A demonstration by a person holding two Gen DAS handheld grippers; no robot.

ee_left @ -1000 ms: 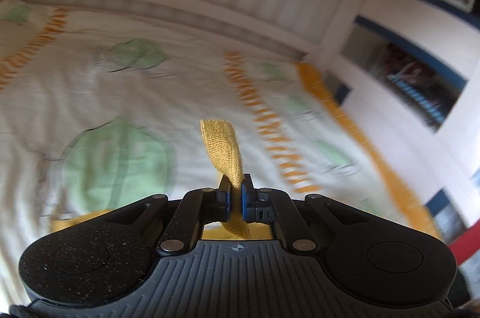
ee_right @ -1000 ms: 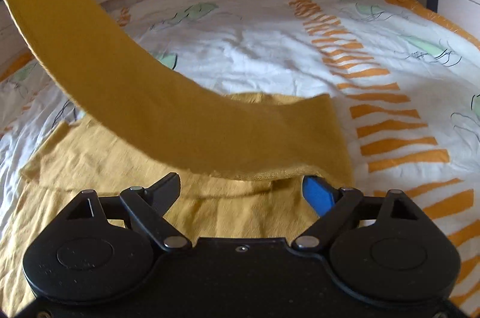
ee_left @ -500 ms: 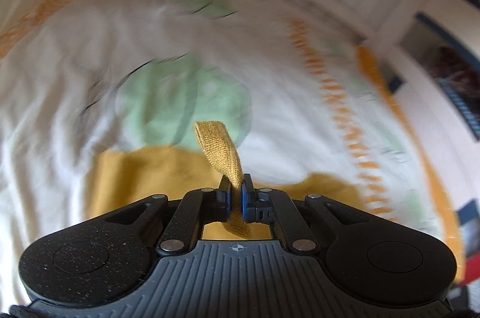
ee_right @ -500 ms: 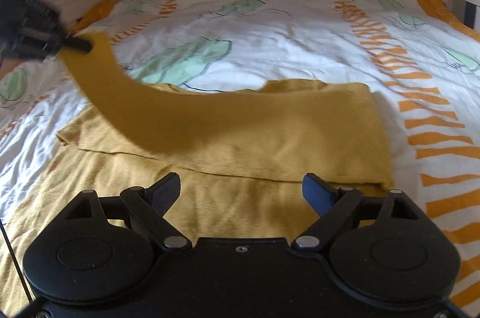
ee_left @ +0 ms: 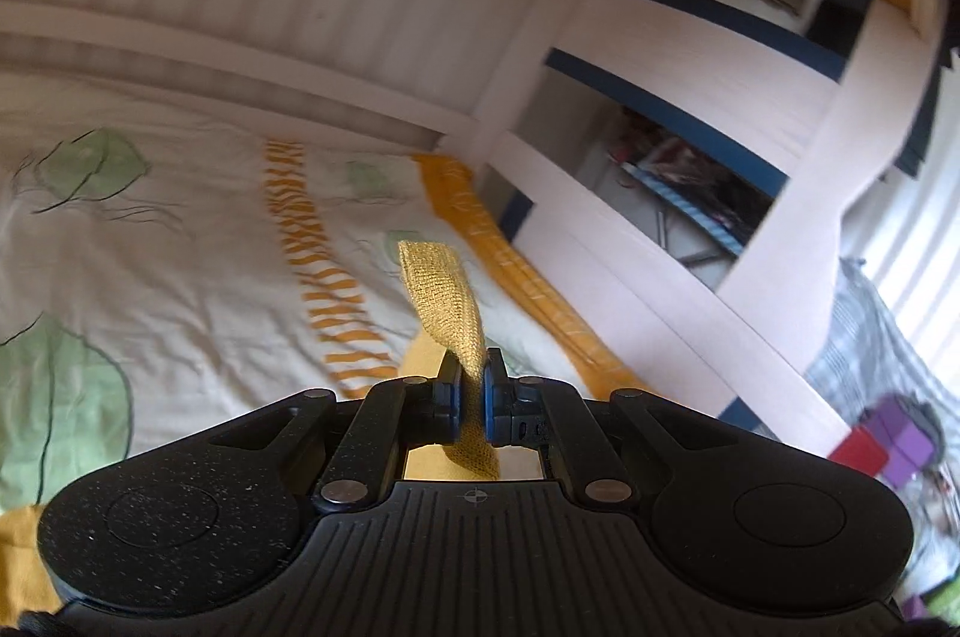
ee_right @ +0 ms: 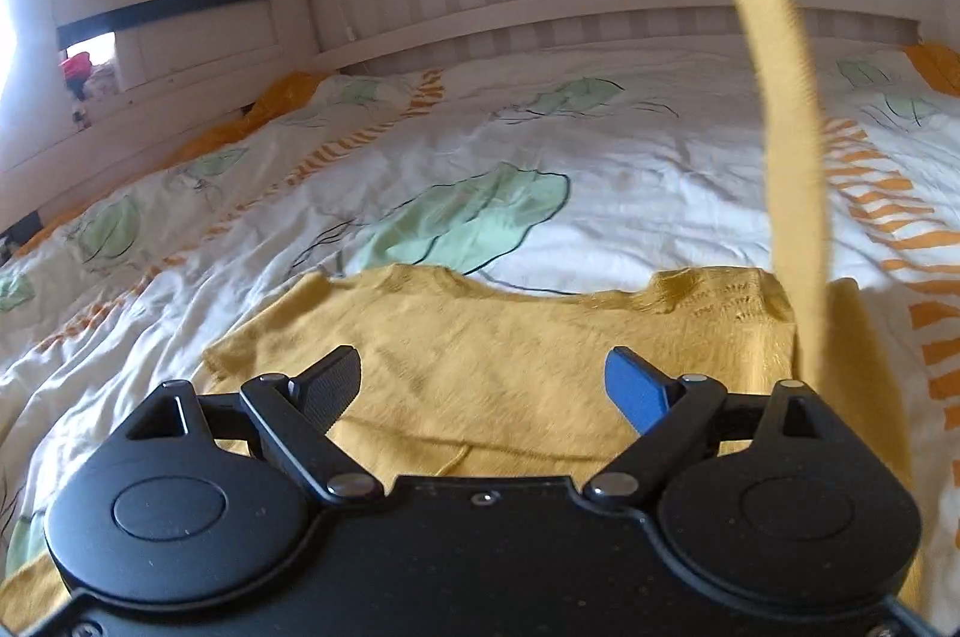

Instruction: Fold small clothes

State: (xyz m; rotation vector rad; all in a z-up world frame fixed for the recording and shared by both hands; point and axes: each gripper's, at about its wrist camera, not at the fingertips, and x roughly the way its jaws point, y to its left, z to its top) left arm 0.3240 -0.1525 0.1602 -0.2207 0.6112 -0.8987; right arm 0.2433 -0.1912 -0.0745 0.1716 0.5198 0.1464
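Your left hand-held gripper (ee_left: 473,397) is clamped on a narrow strip of the mustard-yellow knit garment (ee_right: 540,355), a sleeve end by the look of it, lifted clear of the bed. Your right hand-held gripper (ee_right: 483,382) hangs just over the garment's body with its jaws wide apart and nothing between them. The raised sleeve (ee_right: 786,144) arcs up and out of the right wrist view. Judged progress: early; one sleeve fold is under way, the body lies flat and unfolded. The fabric is a soft, fine-ribbed knit, limp, with a shallow neckline. The duvet cover (ee_right: 630,169) beneath is creased white cotton printed with green leaves and orange stripes.
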